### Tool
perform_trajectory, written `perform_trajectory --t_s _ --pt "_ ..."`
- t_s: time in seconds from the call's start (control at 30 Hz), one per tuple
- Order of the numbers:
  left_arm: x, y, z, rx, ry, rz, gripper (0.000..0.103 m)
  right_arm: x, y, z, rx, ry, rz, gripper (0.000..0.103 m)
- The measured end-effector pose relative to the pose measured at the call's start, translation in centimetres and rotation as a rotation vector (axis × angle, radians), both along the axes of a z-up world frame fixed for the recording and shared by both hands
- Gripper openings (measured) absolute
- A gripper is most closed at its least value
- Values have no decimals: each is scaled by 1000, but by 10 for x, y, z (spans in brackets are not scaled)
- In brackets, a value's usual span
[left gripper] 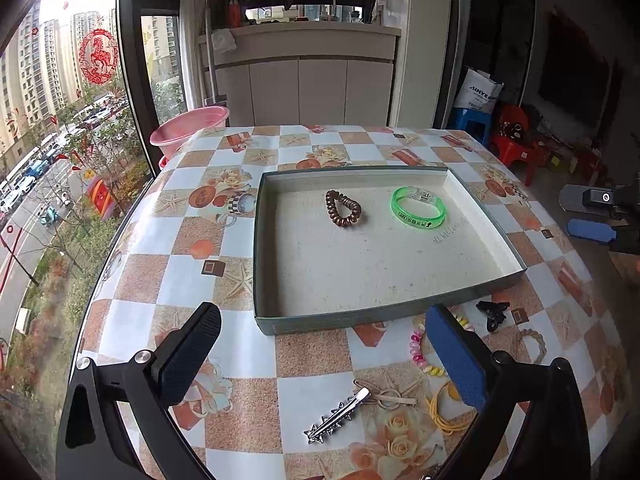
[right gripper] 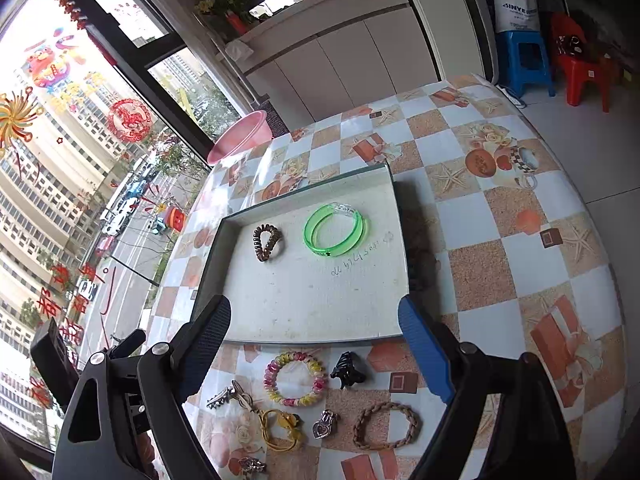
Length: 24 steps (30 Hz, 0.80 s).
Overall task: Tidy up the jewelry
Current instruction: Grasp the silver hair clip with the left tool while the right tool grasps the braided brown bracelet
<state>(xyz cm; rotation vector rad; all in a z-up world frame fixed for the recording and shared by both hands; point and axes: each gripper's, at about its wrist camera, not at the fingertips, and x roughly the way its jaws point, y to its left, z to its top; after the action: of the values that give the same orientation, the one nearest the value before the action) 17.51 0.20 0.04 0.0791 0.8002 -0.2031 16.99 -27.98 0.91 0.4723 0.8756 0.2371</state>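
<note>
A shallow grey box lid (left gripper: 486, 284) (right gripper: 208, 264) lies on the table and holds a brown spiral hair tie (left gripper: 342, 209) (right gripper: 267, 243) and a green bangle (left gripper: 418, 213) (right gripper: 336, 230). In front of it lie a silver spiked clip (left gripper: 338, 416) (right gripper: 219, 397), a pink-yellow spiral tie (right gripper: 295, 379), a black claw clip (left gripper: 493, 313) (right gripper: 347, 370), a yellow tie (right gripper: 280, 428), a braided band (right gripper: 386, 426) and a heart charm (right gripper: 322, 426). My left gripper (left gripper: 324, 354) is open and empty above the clip. My right gripper (right gripper: 316, 354) is open and empty over the loose pieces.
The table has a checkered floral cloth (left gripper: 192, 240). A pink basin (left gripper: 188, 126) sits past its far left corner by the window. Blue and red stools (right gripper: 560, 64) stand on the floor to the right. The right gripper shows at the left view's right edge (left gripper: 600, 216).
</note>
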Motion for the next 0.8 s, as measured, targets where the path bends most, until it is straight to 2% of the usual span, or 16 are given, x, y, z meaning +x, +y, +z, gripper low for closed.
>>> perform_trajectory --t_s 0.2,0.37,0.53,0.63,0.8 --pt "-25 9 -24 56 24 -20 103 -33 14 -12 -74 24 32 88" --pt "-42 8 -46 88 46 -27 103 -53 20 -36 -117 78 44 88" --pt "-43 10 -68 101 99 -27 103 -69 15 -65 -180 147 5 88" --pt "-44 8 -74 118 104 -26 103 -75 11 -77 -246 174 -28 88" --pt "-40 4 -77 144 95 -45 103 -76 6 -90 -281 197 -48 88"
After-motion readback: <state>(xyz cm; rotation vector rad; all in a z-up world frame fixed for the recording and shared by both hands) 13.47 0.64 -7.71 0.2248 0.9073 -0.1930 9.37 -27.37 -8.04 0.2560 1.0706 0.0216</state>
